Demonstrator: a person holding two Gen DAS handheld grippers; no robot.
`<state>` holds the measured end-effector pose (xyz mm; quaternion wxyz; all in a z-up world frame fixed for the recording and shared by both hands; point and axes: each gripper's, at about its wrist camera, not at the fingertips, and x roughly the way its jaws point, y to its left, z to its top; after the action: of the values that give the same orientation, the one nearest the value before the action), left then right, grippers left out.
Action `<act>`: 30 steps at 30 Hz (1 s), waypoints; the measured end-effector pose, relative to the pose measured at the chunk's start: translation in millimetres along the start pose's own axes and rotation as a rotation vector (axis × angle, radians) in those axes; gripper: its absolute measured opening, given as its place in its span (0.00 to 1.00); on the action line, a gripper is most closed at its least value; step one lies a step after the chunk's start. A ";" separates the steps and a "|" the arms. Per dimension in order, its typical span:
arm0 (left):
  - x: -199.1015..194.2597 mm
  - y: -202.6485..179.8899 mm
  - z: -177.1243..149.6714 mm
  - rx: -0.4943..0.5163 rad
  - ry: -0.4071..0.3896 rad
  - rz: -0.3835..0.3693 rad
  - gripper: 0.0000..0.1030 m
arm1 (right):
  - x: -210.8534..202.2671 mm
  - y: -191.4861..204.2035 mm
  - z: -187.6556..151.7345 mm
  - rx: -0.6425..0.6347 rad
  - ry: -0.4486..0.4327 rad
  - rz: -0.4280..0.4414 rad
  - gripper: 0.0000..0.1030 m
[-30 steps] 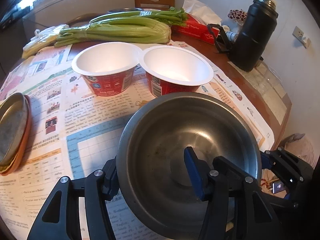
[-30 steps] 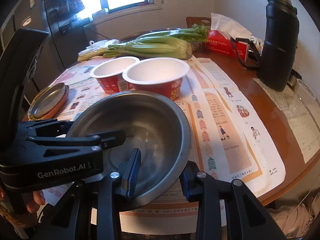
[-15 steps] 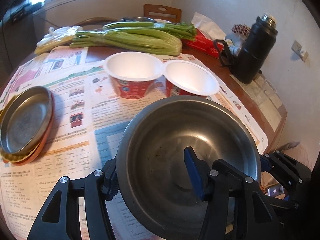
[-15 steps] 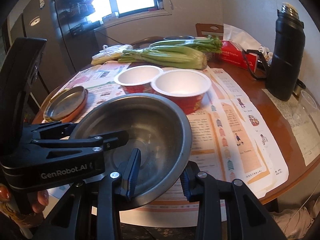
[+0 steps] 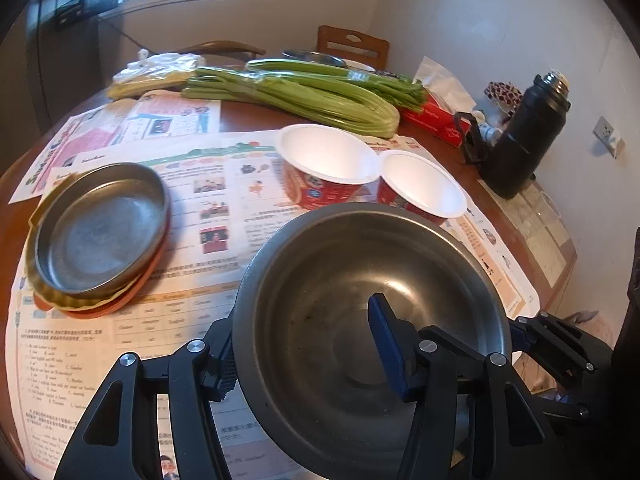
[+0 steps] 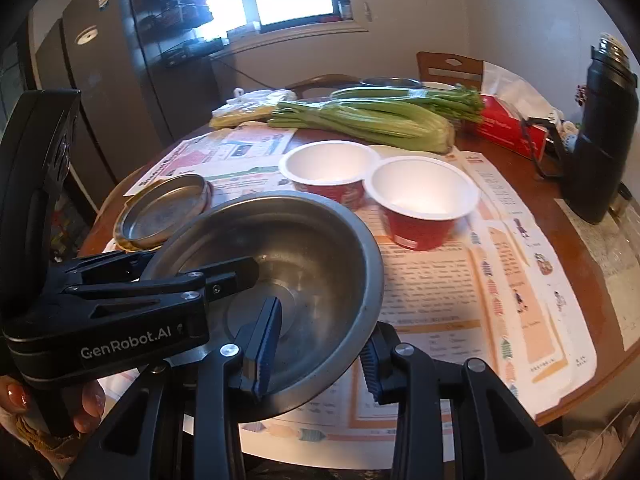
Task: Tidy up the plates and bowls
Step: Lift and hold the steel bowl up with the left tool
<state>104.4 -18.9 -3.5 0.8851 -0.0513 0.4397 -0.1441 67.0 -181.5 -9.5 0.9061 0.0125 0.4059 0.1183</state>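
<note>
A round wooden table, covered with newspaper sheets, is filling the room's corner. Going left to right, a steel plate is sitting at nine o'clock on the table, stacked on a yellow dish and an orange one. Just in front of centre, toward six o'clock, a steel bowl is being held above the paper by two handheld grippers. The left gripper is pinching the bowl's near-left rim, one finger outside the wall and one blue pad inside. The right gripper is pinching the bowl's near-right rim the same way, one pad in, one out. Beyond the bowl, at the table's centre, two red paper cups with white insides are standing upright, rims touching. Behind them, toward twelve o'clock, a long bunch of celery is lying across the table. At about two o'clock, a red tissue box is sitting just beside the celery's end, and a black flask is standing upright at three o'clock near the table's edge.
</note>
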 end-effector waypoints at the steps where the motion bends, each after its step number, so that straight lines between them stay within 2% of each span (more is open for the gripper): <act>1: -1.0 0.7 -0.9 0.001 0.000 0.003 0.57 | 1.5 2.5 -0.3 -0.004 0.004 0.004 0.36; 16: 2.7 7.5 -7.8 0.008 0.019 0.031 0.57 | 16.9 6.9 -4.0 0.005 0.052 0.059 0.36; 30: 32.5 -11.1 -7.6 0.061 0.051 0.041 0.57 | 30.1 -15.5 -12.1 0.038 0.078 0.021 0.36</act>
<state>114.6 -39.0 -30.6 0.8775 -0.0116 0.4583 -0.1407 80.5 -190.7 -41.5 0.8880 0.0296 0.4429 0.1203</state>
